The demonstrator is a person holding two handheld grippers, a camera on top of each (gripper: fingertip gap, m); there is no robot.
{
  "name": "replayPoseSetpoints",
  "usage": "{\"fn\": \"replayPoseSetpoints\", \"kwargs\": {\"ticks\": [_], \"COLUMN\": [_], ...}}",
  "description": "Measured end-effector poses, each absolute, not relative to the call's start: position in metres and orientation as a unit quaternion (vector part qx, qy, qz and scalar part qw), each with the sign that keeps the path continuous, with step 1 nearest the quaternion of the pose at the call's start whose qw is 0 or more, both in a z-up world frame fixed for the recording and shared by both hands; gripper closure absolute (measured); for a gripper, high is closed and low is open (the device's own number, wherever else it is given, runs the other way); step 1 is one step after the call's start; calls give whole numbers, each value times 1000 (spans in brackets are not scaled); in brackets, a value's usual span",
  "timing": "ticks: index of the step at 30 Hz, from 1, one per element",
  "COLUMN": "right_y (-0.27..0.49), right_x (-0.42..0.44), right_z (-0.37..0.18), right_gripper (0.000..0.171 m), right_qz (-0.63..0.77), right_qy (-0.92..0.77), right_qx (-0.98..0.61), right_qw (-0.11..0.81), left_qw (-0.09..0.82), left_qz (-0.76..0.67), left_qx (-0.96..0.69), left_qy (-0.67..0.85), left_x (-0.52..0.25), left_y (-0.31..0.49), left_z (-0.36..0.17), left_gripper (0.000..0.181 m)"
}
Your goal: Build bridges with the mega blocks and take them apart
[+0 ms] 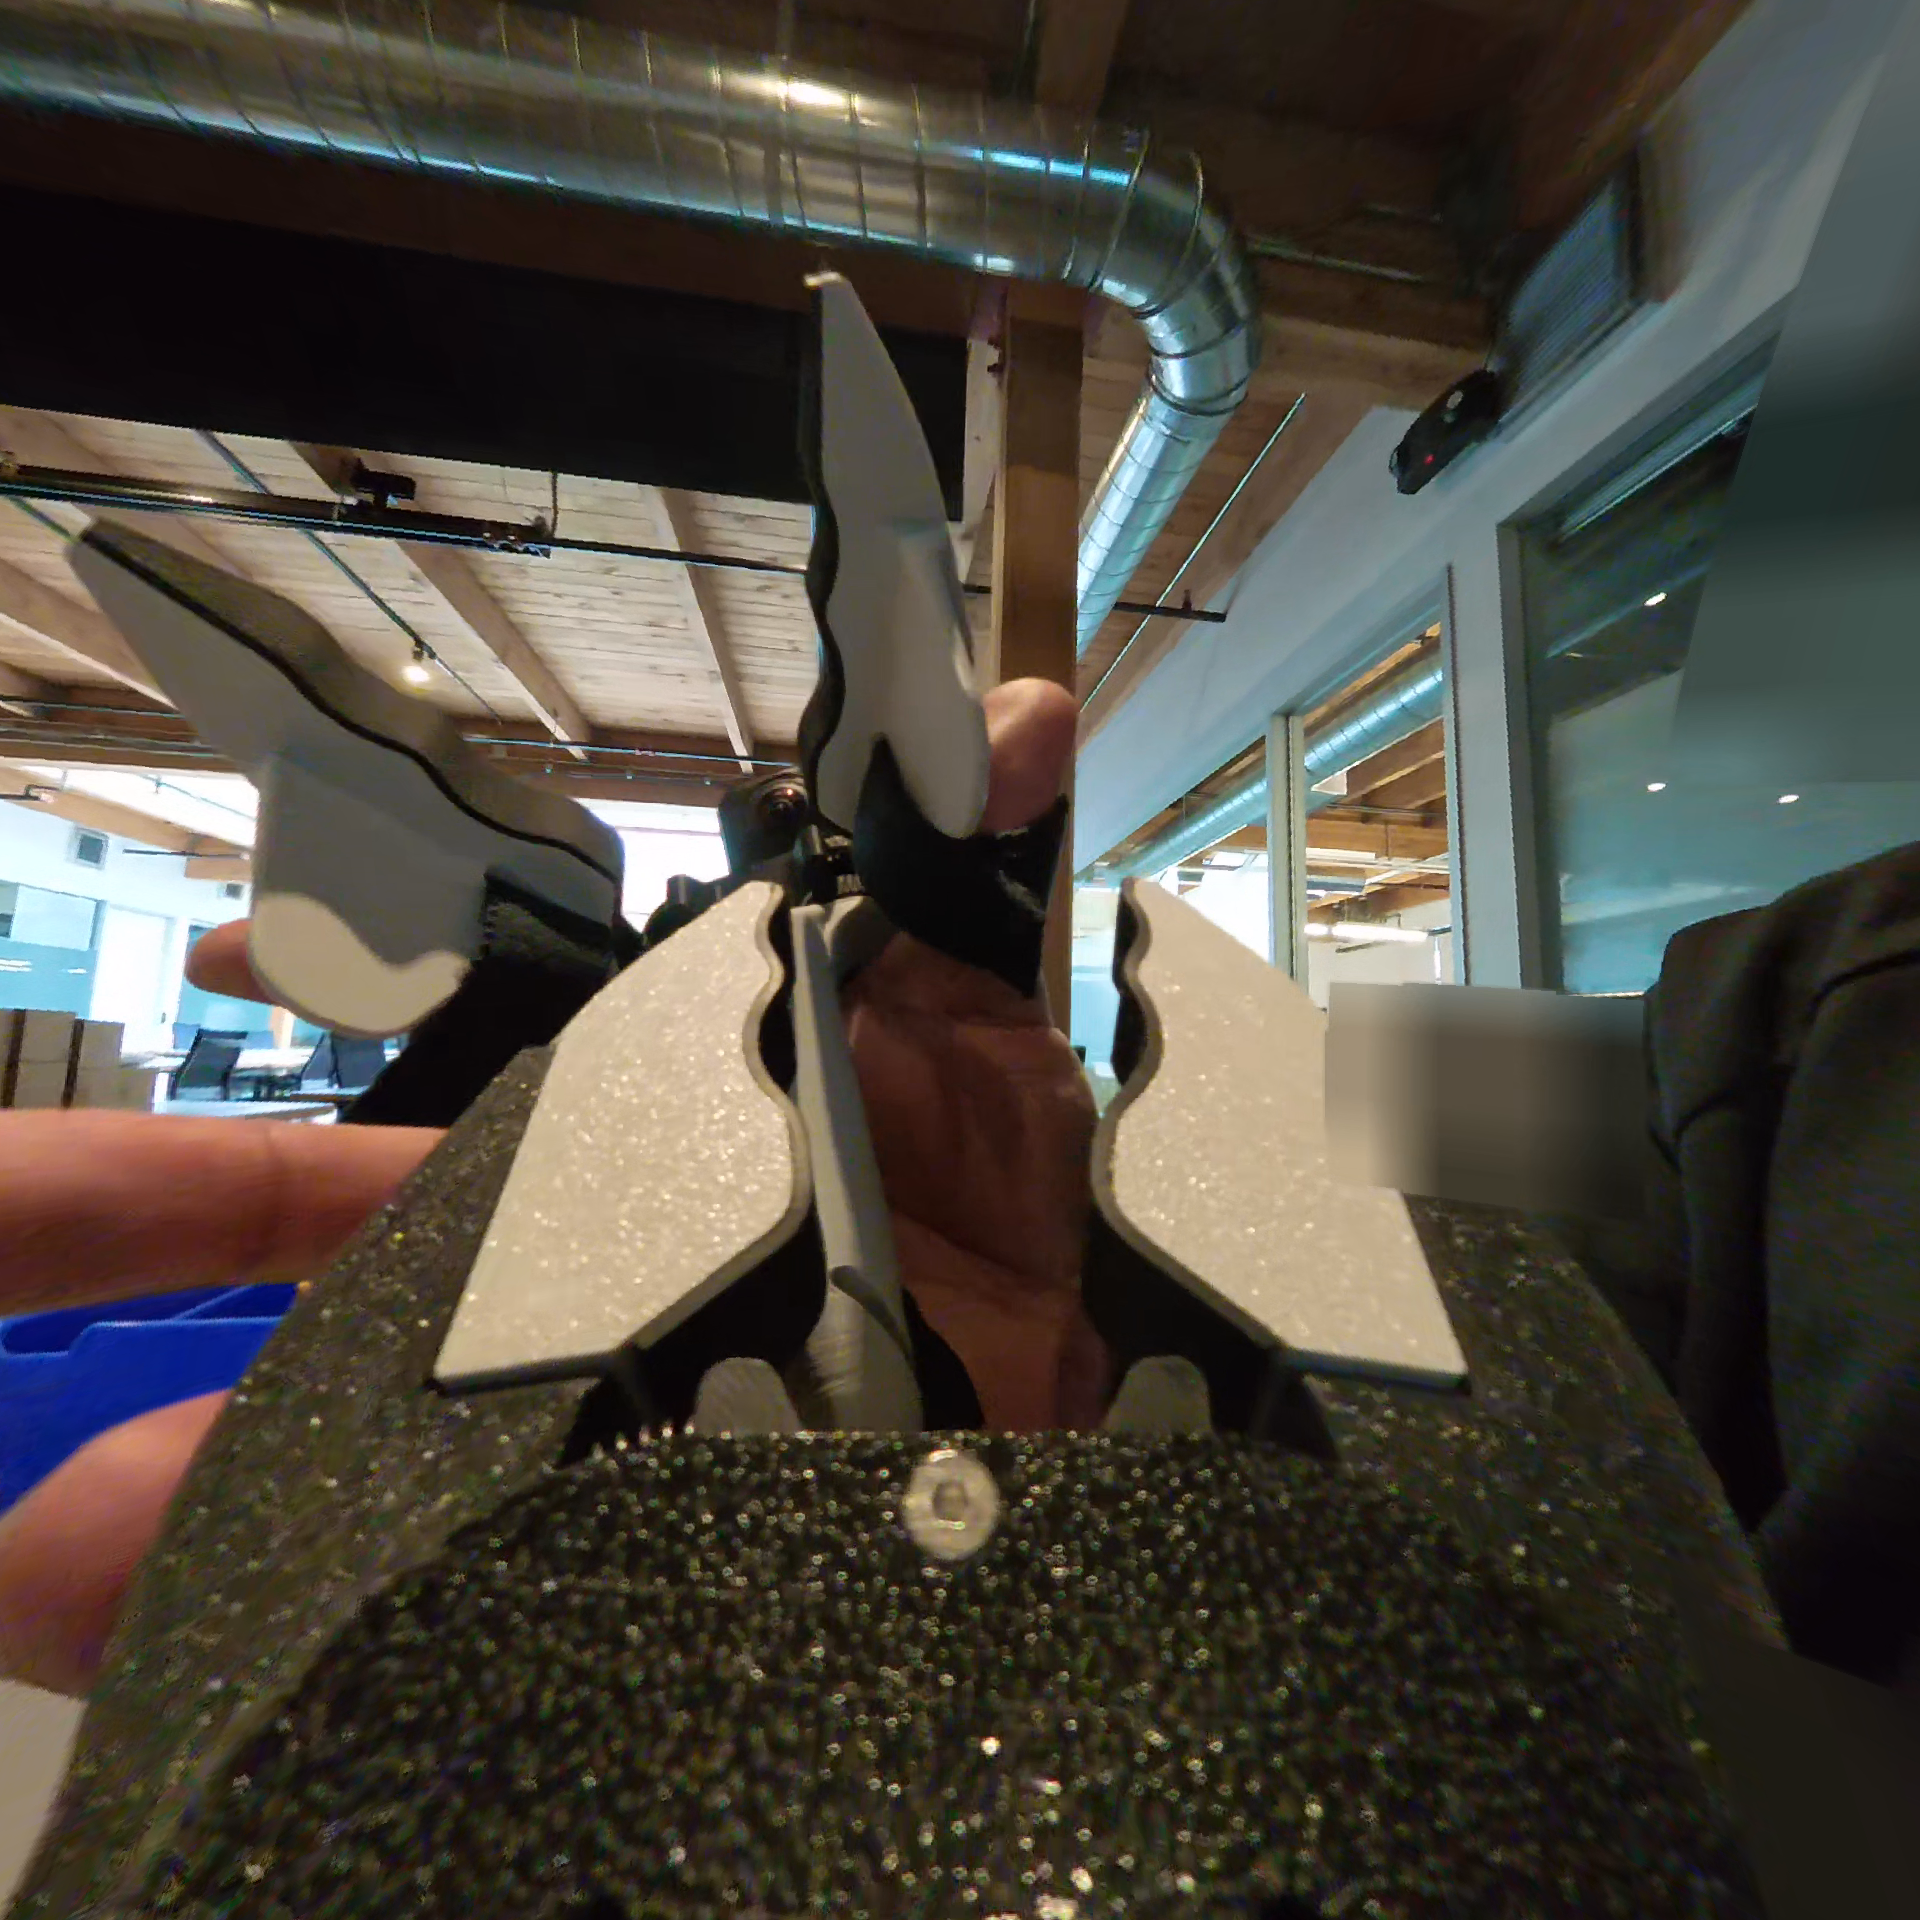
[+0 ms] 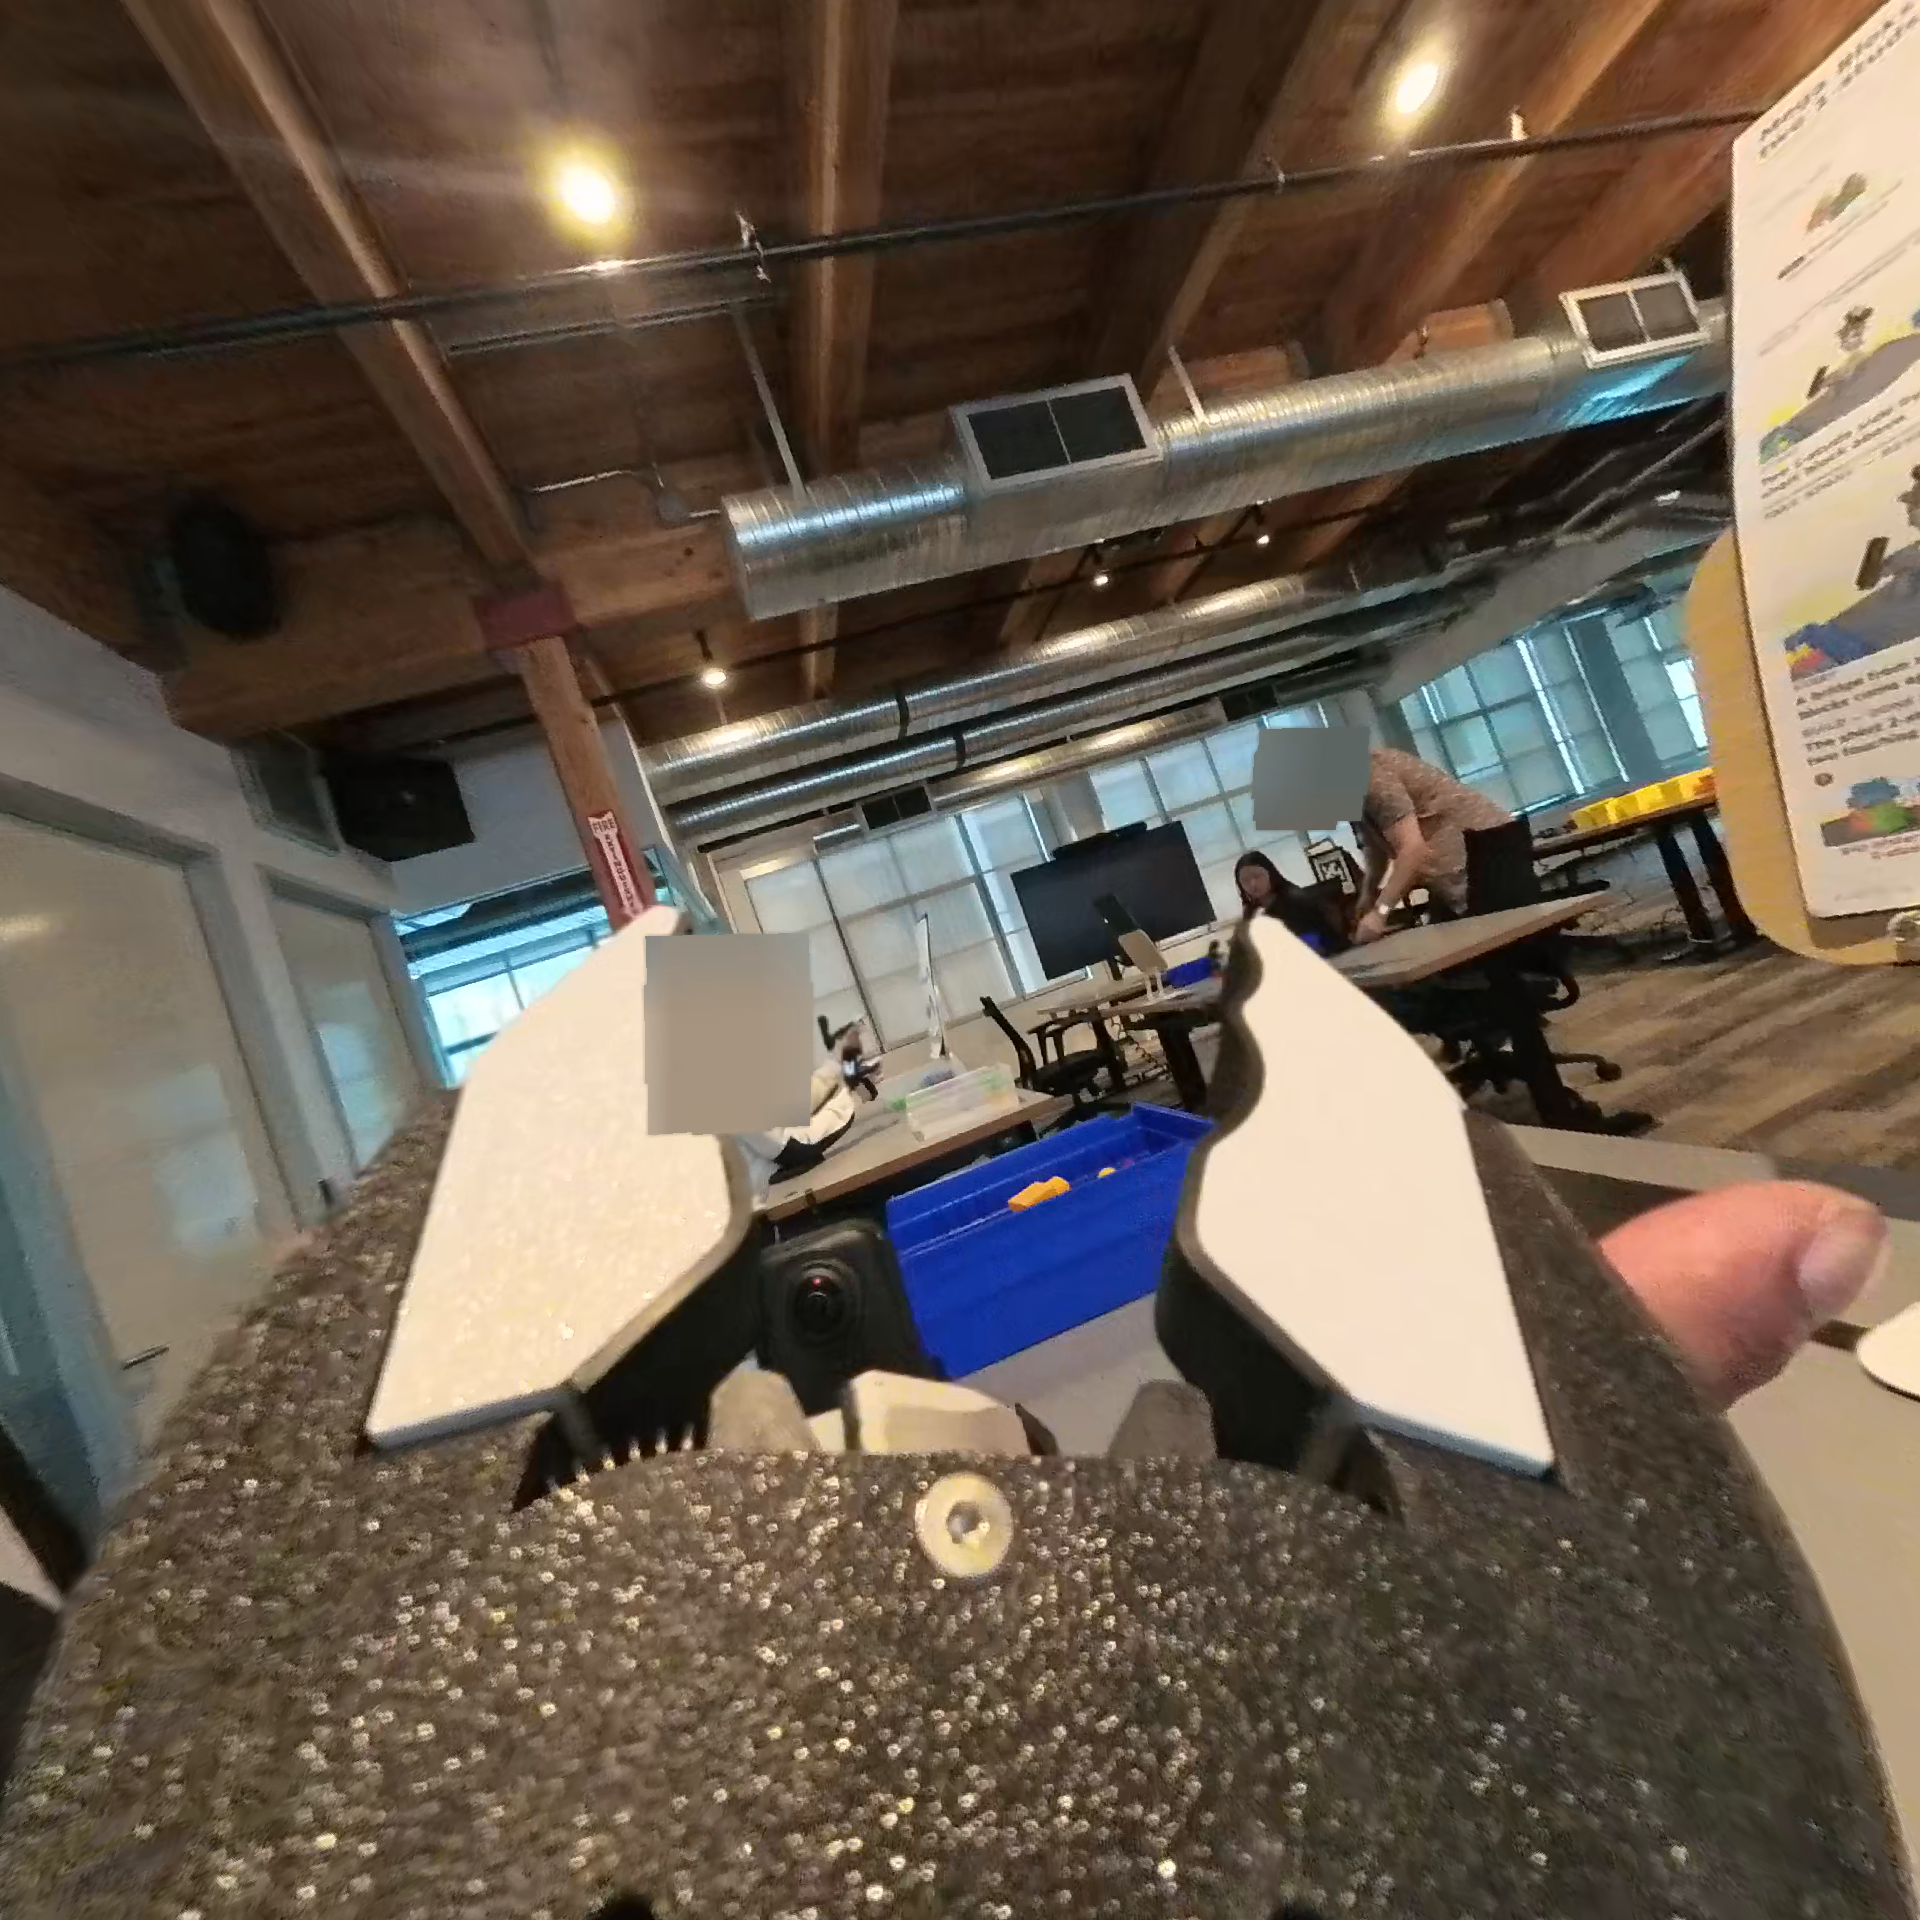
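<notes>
Both grippers are held up in the air, facing each other and tilted toward the ceiling. My left gripper (image 1: 951, 894) is open and holds nothing. My right gripper (image 2: 961, 920) is open and holds nothing. In the left wrist view the right gripper's grey fingers (image 1: 343, 790) spread wide just ahead, and one of them (image 1: 842, 1143) reaches down between my left fingers. A hand (image 1: 977, 1143) holds that gripper. A blue bin (image 2: 1039, 1236) stands on the table behind, with an orange block (image 2: 1039, 1193) in it. The bin's corner also shows in the left wrist view (image 1: 135, 1351).
The left gripper's camera (image 2: 821, 1299) sits low between my right fingers. A thumb (image 2: 1745, 1299) rests at the right. An instruction sheet on a board (image 2: 1829, 520) stands at far right. Desks, chairs, a monitor (image 2: 1112, 899) and people fill the room behind. One gripper's finger ends stand about 10 cm off the other's.
</notes>
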State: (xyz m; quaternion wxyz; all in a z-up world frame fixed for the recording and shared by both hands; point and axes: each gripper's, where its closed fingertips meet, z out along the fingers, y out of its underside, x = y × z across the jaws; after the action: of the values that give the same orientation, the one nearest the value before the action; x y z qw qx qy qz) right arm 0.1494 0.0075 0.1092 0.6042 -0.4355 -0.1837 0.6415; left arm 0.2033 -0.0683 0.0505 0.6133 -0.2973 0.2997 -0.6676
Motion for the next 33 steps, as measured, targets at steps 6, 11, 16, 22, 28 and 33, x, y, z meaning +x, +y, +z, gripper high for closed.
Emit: {"fn": "replayPoseSetpoints", "kwargs": {"ticks": [6, 11, 16, 22, 28, 33], "right_y": [11, 26, 32, 16, -11, -19], "right_x": [160, 184, 190, 148, 116, 107], "right_z": [114, 112, 98, 59, 46, 43], "right_gripper": [73, 76, 83, 87, 86, 87], "right_qz": [620, 546, 549, 587, 562, 571], "right_qy": [-170, -154, -164, -213, -263, -276], "right_qx": [-403, -380, -391, -405, -379, -378], "right_qw": [652, 731, 720, 668, 687, 674], "left_qw": [576, 614, 687, 699, 698, 715], "left_qz": [-724, -697, -628, -649, -688, -670], "left_qx": [-292, -308, -325, -278, -191, -196], "left_qy": [242, 204, 165, 111, 44, 35], "left_x": [186, 158, 120, 88, 58, 53], "left_y": [-54, -29, 0, 4, -2, -2], "left_z": [56, 60, 63, 76, 88, 94], "left_gripper": [125, 131, 125, 126, 130, 132]}}
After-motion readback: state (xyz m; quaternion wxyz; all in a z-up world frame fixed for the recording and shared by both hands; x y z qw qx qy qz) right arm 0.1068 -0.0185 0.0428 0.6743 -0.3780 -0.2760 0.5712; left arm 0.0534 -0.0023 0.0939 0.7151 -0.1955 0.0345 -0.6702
